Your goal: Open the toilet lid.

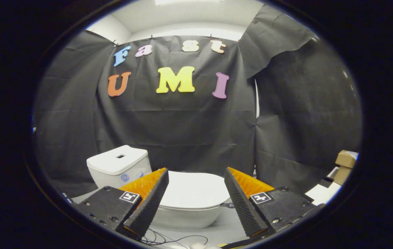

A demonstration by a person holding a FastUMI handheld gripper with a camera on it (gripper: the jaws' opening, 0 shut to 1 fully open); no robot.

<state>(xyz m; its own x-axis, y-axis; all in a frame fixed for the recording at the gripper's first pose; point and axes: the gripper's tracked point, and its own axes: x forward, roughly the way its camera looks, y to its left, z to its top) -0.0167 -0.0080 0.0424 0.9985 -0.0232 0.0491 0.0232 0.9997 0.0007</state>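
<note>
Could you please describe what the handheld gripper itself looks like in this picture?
The gripper has two wedge-shaped fingers with ridged inner faces, each mounted on a flat black plate with screws. Each plate carries a small square black-and-white marker. Thin dark cables trail below.

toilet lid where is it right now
In the gripper view the toilet lid lies closed on the bowl, just beyond the open gripper, with the tank behind-left.

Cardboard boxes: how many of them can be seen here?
1. A cardboard box stands far off beside the open gripper, right of the toilet lid; others may be hidden.
</note>
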